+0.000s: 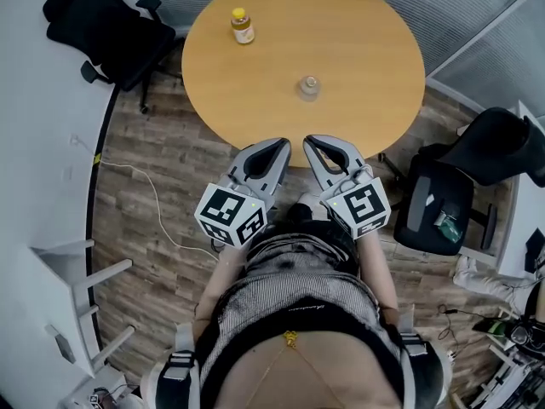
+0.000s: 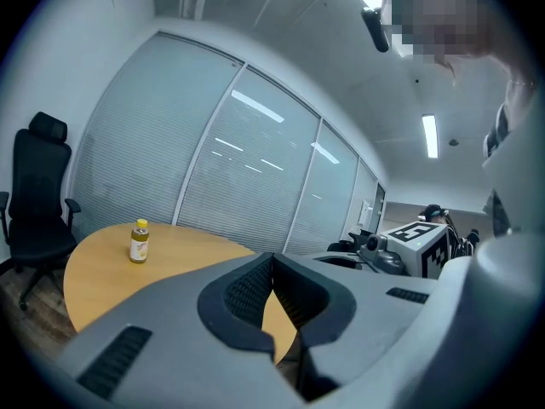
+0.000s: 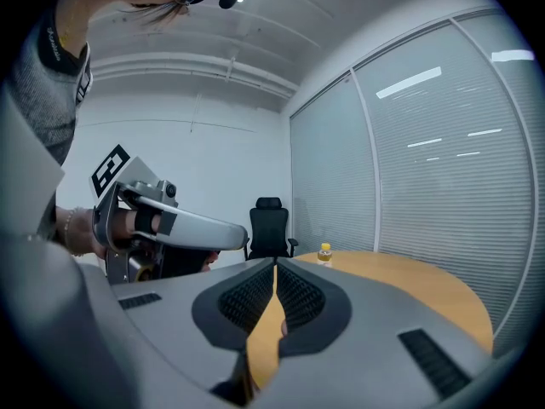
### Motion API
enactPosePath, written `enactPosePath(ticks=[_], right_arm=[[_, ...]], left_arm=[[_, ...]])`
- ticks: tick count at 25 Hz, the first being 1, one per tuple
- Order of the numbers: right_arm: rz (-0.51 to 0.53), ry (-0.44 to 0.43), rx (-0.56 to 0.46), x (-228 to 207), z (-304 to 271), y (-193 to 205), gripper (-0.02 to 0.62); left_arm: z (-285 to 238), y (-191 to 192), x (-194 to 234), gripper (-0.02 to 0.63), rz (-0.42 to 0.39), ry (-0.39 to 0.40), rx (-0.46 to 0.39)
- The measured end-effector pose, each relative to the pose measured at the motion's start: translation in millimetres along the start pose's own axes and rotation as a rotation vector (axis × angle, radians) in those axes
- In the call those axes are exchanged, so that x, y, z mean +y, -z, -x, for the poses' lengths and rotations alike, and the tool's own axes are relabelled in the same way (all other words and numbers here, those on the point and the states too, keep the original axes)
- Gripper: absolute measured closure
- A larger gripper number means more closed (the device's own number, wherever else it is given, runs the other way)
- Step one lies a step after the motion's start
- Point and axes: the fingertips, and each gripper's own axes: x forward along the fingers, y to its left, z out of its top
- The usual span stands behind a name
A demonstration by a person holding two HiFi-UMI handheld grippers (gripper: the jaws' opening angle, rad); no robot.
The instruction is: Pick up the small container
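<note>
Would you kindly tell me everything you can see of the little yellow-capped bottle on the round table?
The yellow-capped bottle is small, with a yellow cap, a clear body showing amber-yellow contents and a pale label band round its middle. Any print is too small to read. It stands upright with its cap on, on the far left part of the round wooden table, resting only on the tabletop. Nothing else touches it; the small clear container stands well apart, nearer the person.

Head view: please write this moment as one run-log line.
left hand-held gripper: shut, empty | right hand-held gripper: shut, empty | small clear container: on table, untouched
</note>
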Motion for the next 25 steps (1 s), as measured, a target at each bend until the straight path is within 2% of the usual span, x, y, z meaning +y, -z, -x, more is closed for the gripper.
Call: enactPosePath(ticks=[25], right_arm=[[-0.041,-0.074,-0.006,-36,3,10,0.571]], left_arm=[[-35,3,5,0.586,0.016,-0.088,0.013]])
